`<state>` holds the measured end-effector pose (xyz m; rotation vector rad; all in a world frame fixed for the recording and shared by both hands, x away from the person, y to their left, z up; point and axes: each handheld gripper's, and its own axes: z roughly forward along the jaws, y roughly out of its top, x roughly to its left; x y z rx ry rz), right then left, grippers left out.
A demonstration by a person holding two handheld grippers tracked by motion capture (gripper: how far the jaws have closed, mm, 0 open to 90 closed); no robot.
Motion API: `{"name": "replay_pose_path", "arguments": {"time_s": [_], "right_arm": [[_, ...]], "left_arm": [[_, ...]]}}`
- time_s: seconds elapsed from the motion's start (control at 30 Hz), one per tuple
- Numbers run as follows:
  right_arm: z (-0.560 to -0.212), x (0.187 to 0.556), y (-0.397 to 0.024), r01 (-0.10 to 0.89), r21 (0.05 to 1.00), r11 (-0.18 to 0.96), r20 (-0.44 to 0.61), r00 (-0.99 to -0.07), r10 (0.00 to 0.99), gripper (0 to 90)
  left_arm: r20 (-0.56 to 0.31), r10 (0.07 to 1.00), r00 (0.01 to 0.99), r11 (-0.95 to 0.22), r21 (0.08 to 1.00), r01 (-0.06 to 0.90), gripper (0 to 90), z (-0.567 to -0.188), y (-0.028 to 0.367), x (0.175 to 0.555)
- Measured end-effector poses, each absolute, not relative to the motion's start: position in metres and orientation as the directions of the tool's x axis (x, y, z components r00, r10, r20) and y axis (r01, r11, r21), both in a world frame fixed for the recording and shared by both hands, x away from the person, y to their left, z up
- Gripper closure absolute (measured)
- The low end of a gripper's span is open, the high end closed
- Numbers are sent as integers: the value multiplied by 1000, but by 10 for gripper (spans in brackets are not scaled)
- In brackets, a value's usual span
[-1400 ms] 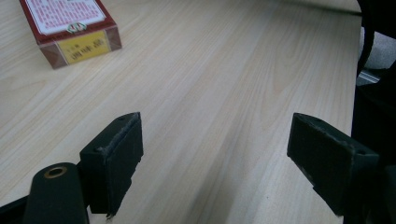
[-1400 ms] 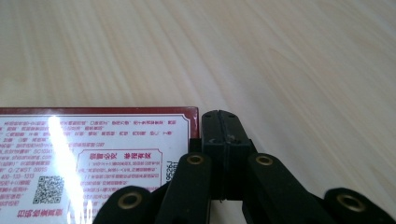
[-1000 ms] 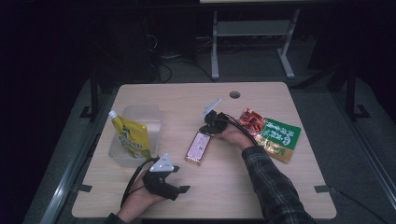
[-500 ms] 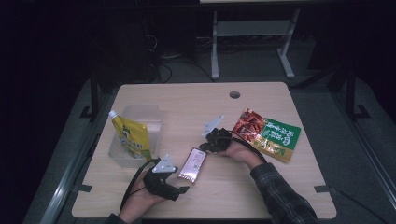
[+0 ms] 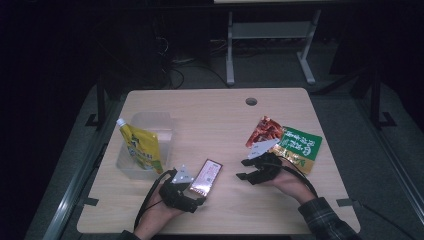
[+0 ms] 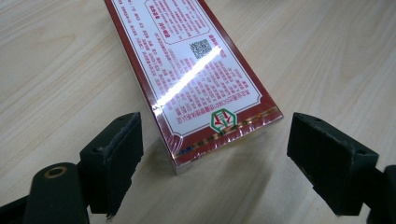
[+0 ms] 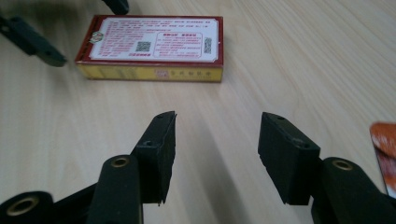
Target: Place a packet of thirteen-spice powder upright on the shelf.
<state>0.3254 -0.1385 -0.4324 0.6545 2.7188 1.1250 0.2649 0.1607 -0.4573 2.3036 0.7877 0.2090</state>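
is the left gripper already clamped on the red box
No, in the left gripper view the red box lies flat on the table with both pads standing clear of its end.

The light wooden desk (image 5: 210,115) carries a red box (image 5: 205,177) lying flat near its front edge. A clear tub (image 5: 165,125) stands at its left; red (image 5: 265,131) and green (image 5: 300,145) packets lie at its right.

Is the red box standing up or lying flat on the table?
Lying flat. The red box rests on its broad side on the table, printed face up, with its yellow edge showing.
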Motion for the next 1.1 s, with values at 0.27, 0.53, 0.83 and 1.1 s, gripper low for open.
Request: {"name": "replay_pose_path", "arguments": {"time_s": [0.27, 0.53, 0.83, 1.1], "right_arm": [[-435, 305, -160, 392, 707, 588, 93, -876, 473, 440], [-438, 296, -166, 399, 707, 585, 102, -875, 473, 436], [-438, 296, -168, 400, 708, 581, 104, -874, 475, 442], [-440, 300, -169, 414, 710, 570, 105, -862, 495, 676]], "left_arm": [[-58, 611, 789, -580, 646, 497, 181, -461, 151, 269], [-76, 626, 776, -564, 644, 517, 243, -461, 152, 272], [-85, 603, 793, -578, 639, 508, 310, -459, 158, 275], [-100, 555, 826, -584, 661, 472, 317, -451, 161, 275]]}}
